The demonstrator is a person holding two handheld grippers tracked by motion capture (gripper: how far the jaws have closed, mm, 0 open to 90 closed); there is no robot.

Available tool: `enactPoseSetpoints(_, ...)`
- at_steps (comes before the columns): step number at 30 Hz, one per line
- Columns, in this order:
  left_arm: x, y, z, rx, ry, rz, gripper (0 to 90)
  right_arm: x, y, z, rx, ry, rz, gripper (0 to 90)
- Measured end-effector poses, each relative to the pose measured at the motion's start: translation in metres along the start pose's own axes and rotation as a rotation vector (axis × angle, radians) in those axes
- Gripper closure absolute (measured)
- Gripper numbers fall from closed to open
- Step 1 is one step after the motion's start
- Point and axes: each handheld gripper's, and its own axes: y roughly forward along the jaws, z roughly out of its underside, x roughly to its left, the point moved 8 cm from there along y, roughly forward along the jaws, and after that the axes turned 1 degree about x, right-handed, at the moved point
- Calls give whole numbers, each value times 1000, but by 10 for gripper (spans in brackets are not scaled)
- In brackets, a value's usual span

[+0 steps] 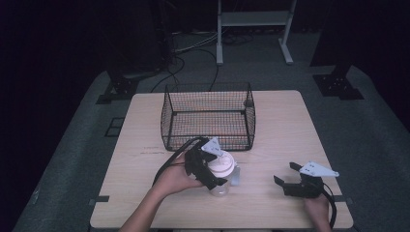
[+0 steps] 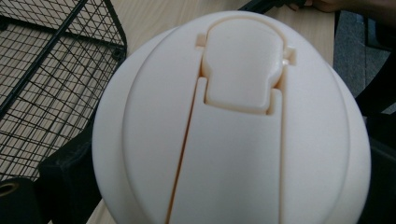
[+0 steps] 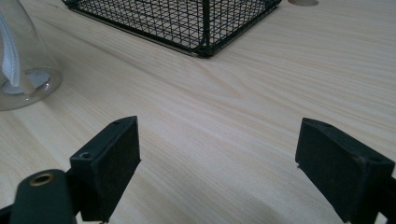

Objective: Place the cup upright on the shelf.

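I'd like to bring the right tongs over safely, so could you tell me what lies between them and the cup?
Only bare wooden table lies between the open right tongs and the cup, as the right gripper view shows.

A clear bottle point(image 1: 220, 186) with a cream lid point(image 1: 222, 164) stands upright on the wooden table point(image 1: 280, 130), just in front of the black wire basket point(image 1: 208, 116) and near its front wall. The lid is round and domed, with a flip cap point(image 2: 240, 60) closed flat in its top and a seam running down from it. In the right gripper view the bottle's transparent rounded base point(image 3: 23, 84) rests on the tabletop, with something white inside.
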Motion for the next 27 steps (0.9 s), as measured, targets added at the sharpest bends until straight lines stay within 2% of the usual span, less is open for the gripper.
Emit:
enactPoseSetpoints(4,0,0,-1,19,-9,-9,48,0,0,0,1,-2,-1,129)
enactPoseSetpoints(9,0,-2,-3,56,4,-13,50,0,0,0,0,-1,-3,129)
enactPoseSetpoints(12,1,-5,-7,52,3,-18,50,0,0,0,0,1,-2,129)
enactPoseSetpoints(20,13,-27,-24,60,1,-71,51,0,0,0,-2,-1,-2,129)
enactPoseSetpoints(24,16,-40,-35,44,-10,-73,51,0,0,0,-1,5,-3,129)
enactPoseSetpoints(27,18,-47,-42,49,-10,-86,51,0,0,0,-2,0,-3,129)
